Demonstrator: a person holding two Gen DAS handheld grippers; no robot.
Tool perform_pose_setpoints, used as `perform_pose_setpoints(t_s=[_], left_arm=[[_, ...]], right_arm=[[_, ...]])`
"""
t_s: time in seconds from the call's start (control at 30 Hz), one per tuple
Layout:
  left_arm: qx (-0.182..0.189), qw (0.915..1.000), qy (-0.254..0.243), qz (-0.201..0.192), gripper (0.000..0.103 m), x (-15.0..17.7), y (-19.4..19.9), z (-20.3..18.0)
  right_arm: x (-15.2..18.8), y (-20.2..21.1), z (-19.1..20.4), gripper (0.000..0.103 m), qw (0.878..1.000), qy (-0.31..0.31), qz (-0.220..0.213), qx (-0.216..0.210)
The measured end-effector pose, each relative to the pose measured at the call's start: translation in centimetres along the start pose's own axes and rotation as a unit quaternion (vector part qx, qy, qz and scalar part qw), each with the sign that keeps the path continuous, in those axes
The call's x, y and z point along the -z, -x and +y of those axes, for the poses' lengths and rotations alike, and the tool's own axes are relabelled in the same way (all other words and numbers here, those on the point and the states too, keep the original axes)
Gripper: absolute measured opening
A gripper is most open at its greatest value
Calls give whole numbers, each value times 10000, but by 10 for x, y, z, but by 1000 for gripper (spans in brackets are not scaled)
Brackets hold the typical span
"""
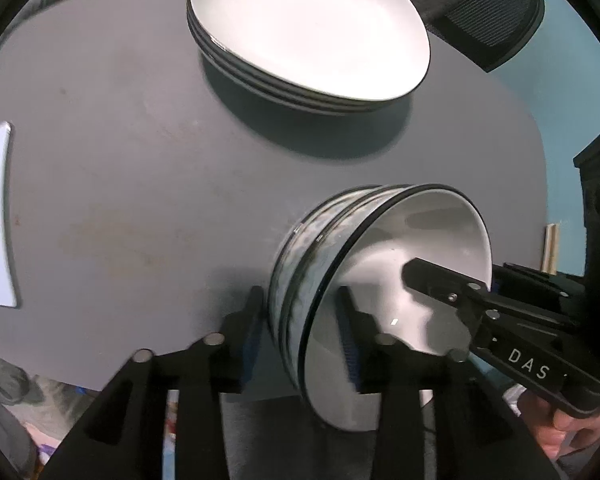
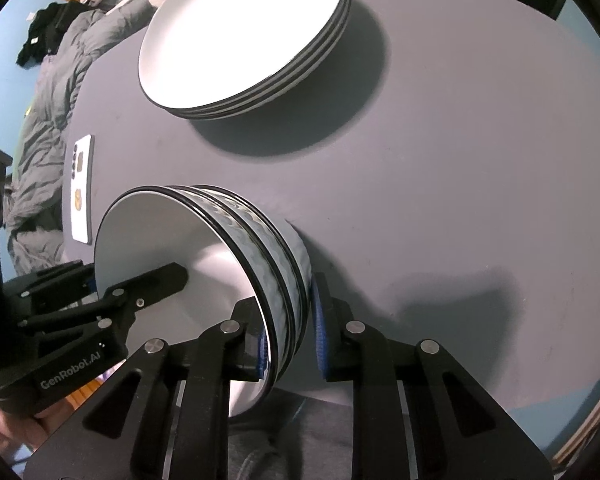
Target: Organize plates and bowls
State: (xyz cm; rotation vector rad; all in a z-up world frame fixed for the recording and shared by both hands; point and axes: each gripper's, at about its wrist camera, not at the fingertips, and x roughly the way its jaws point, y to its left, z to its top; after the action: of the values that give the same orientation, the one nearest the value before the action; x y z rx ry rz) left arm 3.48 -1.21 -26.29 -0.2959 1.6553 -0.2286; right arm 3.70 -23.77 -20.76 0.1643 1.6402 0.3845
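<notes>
Bowls (image 1: 340,264), nested, sit pinched at the rims by your left gripper (image 1: 300,332) and right gripper (image 2: 288,328); plates (image 1: 300,32) at 12 o'clock on the grey table (image 1: 120,160), blue walls (image 1: 560,92) behind.

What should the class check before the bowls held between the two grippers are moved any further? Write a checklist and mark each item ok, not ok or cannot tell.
1. Left gripper straddles the rim of the nested bowls, one finger inside, one outside: ok.
2. Right gripper straddles the opposite rim the same way: ok.
3. Pads pressing firmly on the rim: cannot tell.
4. Bowls level: not ok; they are tipped on their side, opening facing sideways.
5. Bowls nested tightly together, none slipping out: ok.
6. Stack of plates sits apart from the bowls, neatly piled: ok.
</notes>
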Motion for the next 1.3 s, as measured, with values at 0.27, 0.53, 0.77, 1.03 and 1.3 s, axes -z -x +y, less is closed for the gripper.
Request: perform_pose_setpoints(t_s=[0.27,0.53,0.77,1.03,1.3], left_arm=[[-54,10000,-67,-29,35,0,1,-2],[-296,9994,-175,-50,24,-2,6,-3],[-272,9994,-170,-85,23,-4,13,-1],[-244,9993,-232,-183,23,-8,37,1],[-229,9982,-298,-473,23,-30,75,0]], right_arm=[[1,-2,1,21,10000,-50,-82,-15],[1,2,-3,19,9998,-150,-48,-131],[-2,6,-1,19,9996,-191,-59,-198],[-7,23,5,19,9994,-235,-157,-189],[-29,51,21,19,9989,-142,-429,-155]])
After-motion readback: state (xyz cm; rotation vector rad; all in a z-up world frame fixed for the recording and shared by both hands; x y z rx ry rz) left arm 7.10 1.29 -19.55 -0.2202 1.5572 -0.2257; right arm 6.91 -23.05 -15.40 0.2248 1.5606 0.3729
